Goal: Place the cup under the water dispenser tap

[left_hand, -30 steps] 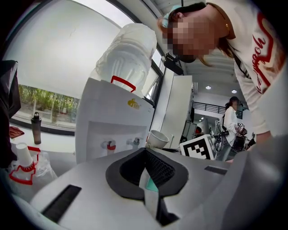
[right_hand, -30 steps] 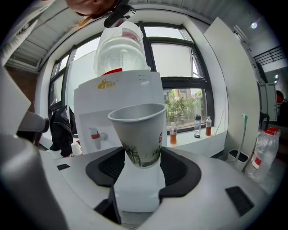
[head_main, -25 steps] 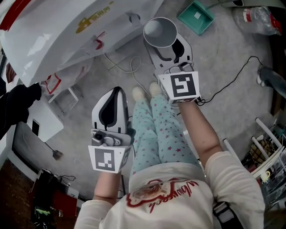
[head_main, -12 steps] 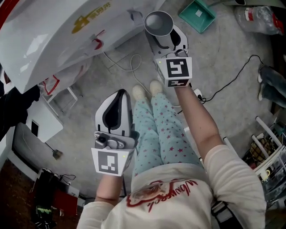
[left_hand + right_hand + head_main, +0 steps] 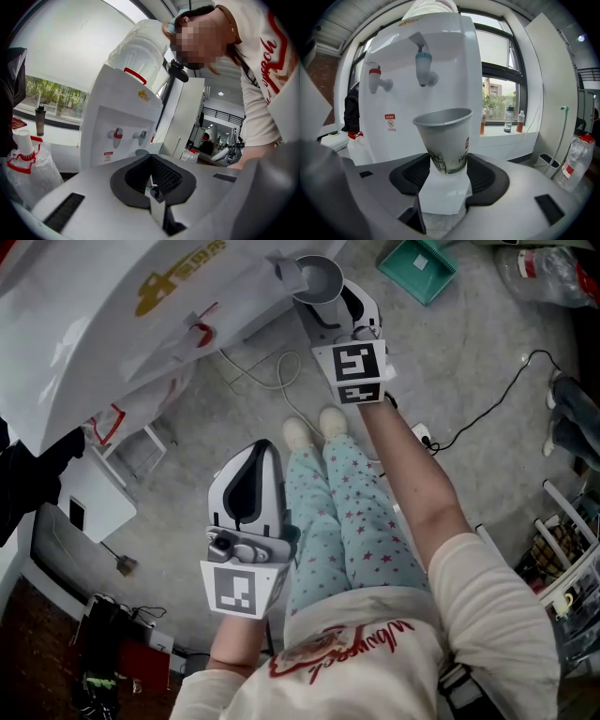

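Observation:
A white paper cup (image 5: pixel 445 140) with green print stands upright between the jaws of my right gripper (image 5: pixel 445 161), which is shut on its lower half. The cup's rim sits just below and slightly right of the blue tap (image 5: pixel 424 68) of the white water dispenser (image 5: pixel 450 61); a red tap (image 5: pixel 377 79) is to the left. In the head view the cup (image 5: pixel 317 279) is up against the dispenser front (image 5: pixel 141 315). My left gripper (image 5: pixel 251 454) hangs back, lower left, shut and empty, and in its own view it (image 5: pixel 152 180) faces the dispenser (image 5: pixel 122 117).
On the floor lie a green tray (image 5: pixel 418 266), a white cable (image 5: pixel 272 381), a black cable (image 5: pixel 487 409) and a plastic bottle (image 5: pixel 544 277). A white bag with red handles (image 5: pixel 112 413) stands left of the dispenser. Bottles (image 5: pixel 508 119) line the window sill.
My right gripper has carried the cup forward and left, up to the dispenser's tap. The left gripper has shifted only slightly down in the head view.

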The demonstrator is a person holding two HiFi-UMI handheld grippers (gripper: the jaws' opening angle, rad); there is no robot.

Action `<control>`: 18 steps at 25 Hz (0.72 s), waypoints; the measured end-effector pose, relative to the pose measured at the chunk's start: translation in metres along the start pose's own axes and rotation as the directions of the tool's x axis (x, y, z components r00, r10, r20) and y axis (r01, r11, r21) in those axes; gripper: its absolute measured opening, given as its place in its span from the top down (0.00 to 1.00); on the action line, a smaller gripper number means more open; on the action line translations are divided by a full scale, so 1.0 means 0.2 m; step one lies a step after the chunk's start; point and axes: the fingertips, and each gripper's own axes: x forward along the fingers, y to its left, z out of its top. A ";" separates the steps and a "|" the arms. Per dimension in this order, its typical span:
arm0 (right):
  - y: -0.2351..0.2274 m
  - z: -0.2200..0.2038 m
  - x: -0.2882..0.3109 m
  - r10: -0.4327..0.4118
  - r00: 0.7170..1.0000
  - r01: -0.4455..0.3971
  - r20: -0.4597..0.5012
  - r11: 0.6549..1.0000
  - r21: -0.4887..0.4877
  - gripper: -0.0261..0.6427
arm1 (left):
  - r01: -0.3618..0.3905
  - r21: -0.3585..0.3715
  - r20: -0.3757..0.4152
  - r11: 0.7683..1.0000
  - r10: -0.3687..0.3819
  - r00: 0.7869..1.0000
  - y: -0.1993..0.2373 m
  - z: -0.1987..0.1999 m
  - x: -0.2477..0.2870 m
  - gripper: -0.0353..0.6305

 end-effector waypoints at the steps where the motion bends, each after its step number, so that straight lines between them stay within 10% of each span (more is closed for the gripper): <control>1: 0.00 -0.02 0.01 0.000 1.000 0.000 -0.008 1.000 -0.001 0.57 | -0.001 -0.004 0.000 1.000 0.001 1.000 0.00 0.00 0.00 0.92; 18: 0.04 -0.20 0.18 0.021 0.994 -0.023 -0.108 1.000 -0.020 0.57 | -0.010 -0.025 0.032 1.000 0.011 0.999 0.05 0.01 -0.02 0.92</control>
